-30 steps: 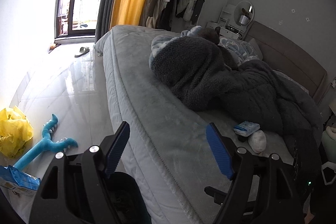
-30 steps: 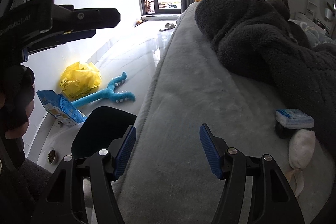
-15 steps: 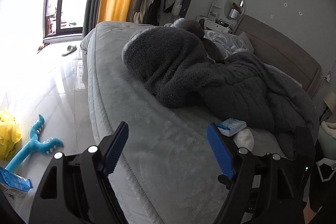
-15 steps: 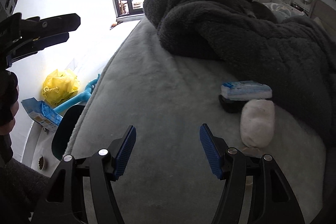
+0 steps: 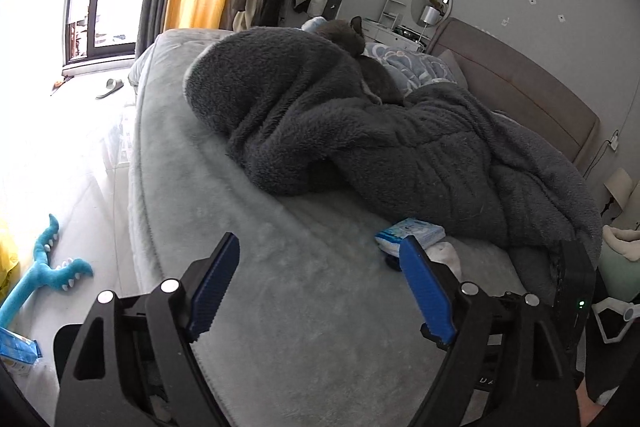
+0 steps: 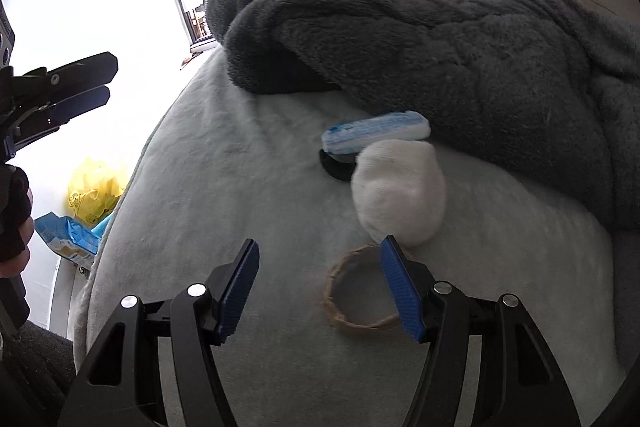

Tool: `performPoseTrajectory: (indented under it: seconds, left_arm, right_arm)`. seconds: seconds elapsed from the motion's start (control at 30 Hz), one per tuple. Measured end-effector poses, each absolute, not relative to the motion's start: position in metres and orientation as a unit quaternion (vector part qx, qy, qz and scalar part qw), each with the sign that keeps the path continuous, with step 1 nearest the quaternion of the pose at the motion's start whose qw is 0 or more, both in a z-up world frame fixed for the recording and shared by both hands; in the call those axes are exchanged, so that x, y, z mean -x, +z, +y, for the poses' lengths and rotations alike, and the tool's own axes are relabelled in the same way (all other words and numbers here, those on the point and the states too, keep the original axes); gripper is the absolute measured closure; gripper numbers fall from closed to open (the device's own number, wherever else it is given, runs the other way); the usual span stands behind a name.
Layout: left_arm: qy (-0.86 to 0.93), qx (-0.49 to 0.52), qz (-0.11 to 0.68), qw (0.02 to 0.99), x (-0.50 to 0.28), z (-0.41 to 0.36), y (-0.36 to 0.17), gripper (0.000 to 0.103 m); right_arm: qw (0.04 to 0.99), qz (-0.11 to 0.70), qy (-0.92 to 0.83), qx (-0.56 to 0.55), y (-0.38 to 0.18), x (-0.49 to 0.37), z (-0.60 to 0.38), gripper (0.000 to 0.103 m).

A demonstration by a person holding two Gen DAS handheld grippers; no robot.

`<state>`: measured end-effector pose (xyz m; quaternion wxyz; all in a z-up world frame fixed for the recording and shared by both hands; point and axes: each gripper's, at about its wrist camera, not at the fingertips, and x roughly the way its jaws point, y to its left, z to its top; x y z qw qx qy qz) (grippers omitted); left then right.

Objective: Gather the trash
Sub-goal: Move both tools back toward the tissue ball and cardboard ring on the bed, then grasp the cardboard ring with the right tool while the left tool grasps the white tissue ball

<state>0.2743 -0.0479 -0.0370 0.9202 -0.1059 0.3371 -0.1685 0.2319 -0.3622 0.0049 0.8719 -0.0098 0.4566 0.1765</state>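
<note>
On the grey bed (image 6: pixel 224 163) lie a brown cardboard tape ring (image 6: pixel 352 291), a white balled sock (image 6: pixel 400 191), a blue-and-white tissue pack (image 6: pixel 376 137) and a small black object (image 6: pixel 338 167) under the pack. My right gripper (image 6: pixel 320 287) is open and empty just above the bed, its right finger over the ring's right side. My left gripper (image 5: pixel 316 291) is open and empty over the bed's edge; the tissue pack (image 5: pixel 412 233) and sock (image 5: pixel 442 253) lie just beyond its right finger. It also shows in the right wrist view (image 6: pixel 60 87) at far left.
A rumpled dark grey blanket (image 5: pixel 360 131) covers the bed's far side, with a grey cat (image 5: pixel 352 37) on top. On the floor lie a yellow bag (image 6: pixel 94 191), a blue packet (image 6: pixel 66 237) and a blue toy (image 5: pixel 44 275). A headboard (image 5: pixel 520 87) stands at right.
Both grippers have moved forward over the bed toward the tissue pack and sock. The cardboard ring has come into the right wrist view, under the right gripper. Both stay open.
</note>
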Motion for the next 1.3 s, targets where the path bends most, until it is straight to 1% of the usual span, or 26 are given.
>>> performPoseTrajectory:
  seconds: [0.17, 0.23, 0.27, 0.33, 0.37, 0.43, 0.47, 0.5, 0.6, 0.77, 0.83, 1.3]
  left_arm:
    - [-0.185, 0.109, 0.341, 0.915, -0.279, -0.069, -0.042, 0.017]
    - [-0.191, 0.106, 0.345, 0.913, -0.280, -0.078, -0.045, 0.017]
    - [-0.194, 0.105, 0.346, 0.912, -0.281, -0.083, -0.046, 0.017]
    - [-0.199, 0.105, 0.349, 0.910, -0.282, -0.090, -0.049, 0.017]
    - [-0.201, 0.104, 0.351, 0.908, -0.283, -0.095, -0.051, 0.017]
    - [-0.205, 0.103, 0.355, 0.906, -0.284, -0.103, -0.054, 0.017]
    - [-0.207, 0.102, 0.356, 0.905, -0.285, -0.107, -0.056, 0.017]
    - [-0.209, 0.101, 0.358, 0.905, -0.285, -0.111, -0.058, 0.017]
    - [-0.215, 0.095, 0.361, 0.903, -0.285, -0.124, -0.062, 0.017]
    - [-0.223, 0.090, 0.365, 0.899, -0.287, -0.143, -0.068, 0.017]
    - [-0.226, 0.090, 0.367, 0.898, -0.289, -0.150, -0.071, 0.017]
    - [-0.255, 0.083, 0.396, 0.878, -0.298, -0.203, -0.099, 0.017]
  right_arm:
    - [0.869, 0.466, 0.169, -0.008, -0.002, -0.233, -0.378, 0.039]
    - [0.867, 0.470, 0.165, -0.009, -0.004, -0.234, -0.383, 0.046]
    - [0.866, 0.472, 0.165, -0.011, -0.005, -0.234, -0.384, 0.052]
    - [0.863, 0.478, 0.164, -0.017, -0.008, -0.234, -0.389, 0.060]
    - [0.862, 0.480, 0.160, -0.014, -0.009, -0.235, -0.391, 0.065]
    - [0.862, 0.480, 0.160, -0.017, -0.010, -0.234, -0.397, 0.069]
    - [0.862, 0.480, 0.161, -0.021, -0.009, -0.234, -0.400, 0.075]
    - [0.863, 0.478, 0.163, -0.024, -0.008, -0.233, -0.403, 0.079]
    - [0.868, 0.466, 0.167, -0.025, -0.002, -0.229, -0.411, 0.086]
    - [0.873, 0.455, 0.173, -0.042, 0.004, -0.224, -0.429, 0.089]
    - [0.874, 0.451, 0.174, -0.053, 0.007, -0.223, -0.438, 0.098]
    - [0.883, 0.428, 0.166, -0.094, 0.025, -0.210, -0.488, 0.099]
